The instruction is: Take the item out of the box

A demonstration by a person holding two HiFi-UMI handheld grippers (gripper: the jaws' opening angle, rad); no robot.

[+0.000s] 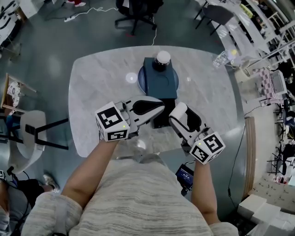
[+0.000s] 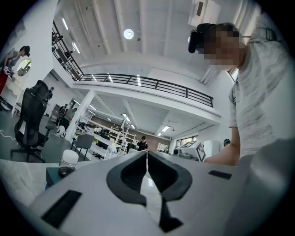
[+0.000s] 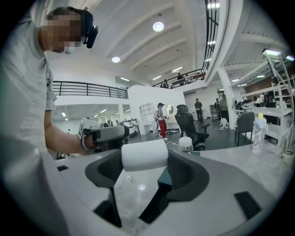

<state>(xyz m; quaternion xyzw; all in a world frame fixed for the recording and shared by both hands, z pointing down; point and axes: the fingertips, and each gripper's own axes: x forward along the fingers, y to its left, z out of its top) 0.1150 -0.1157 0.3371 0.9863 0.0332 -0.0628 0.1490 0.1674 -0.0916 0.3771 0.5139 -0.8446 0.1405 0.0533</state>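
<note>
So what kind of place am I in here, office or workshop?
Probably a large open-plan lab or office hall: a railed mezzanine runs overhead, an office chair and shelving racks stand about, and the work surface is a marble table.

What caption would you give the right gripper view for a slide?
Right tool clasps a white cylinder above the marble table; the left tool is nearby.
</note>
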